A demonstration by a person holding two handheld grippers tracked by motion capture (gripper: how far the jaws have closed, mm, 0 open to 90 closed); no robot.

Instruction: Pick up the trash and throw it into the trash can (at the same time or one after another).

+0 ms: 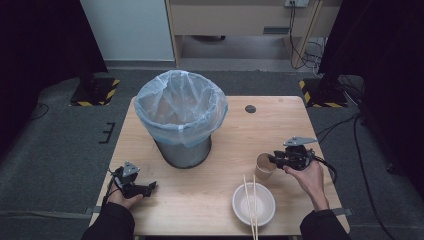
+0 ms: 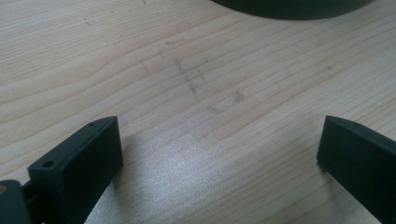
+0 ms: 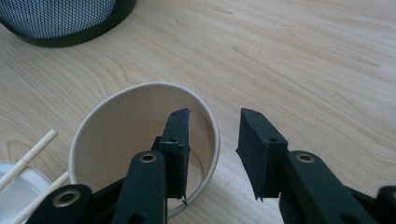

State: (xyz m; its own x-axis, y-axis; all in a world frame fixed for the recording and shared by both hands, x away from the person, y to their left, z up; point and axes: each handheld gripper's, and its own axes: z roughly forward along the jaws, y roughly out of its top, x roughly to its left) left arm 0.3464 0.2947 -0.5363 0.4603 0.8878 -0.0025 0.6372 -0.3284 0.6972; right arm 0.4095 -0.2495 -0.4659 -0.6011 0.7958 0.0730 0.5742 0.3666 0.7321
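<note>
Paper cup stands upright at lower centre; right gripper straddles its rim wall, one jaw inside, not yet clamped.

Legible text, labels, brands, numbers: none readable in any view.

Signs and markings: yellow-and-black hazard striping on two dark floor plates, one to the left and one to the right beyond the far edge of the counter; the stripes carry no words.

Faint grey pencil-like scuffs on the counter surface in the left gripper view form no readable characters.
</note>
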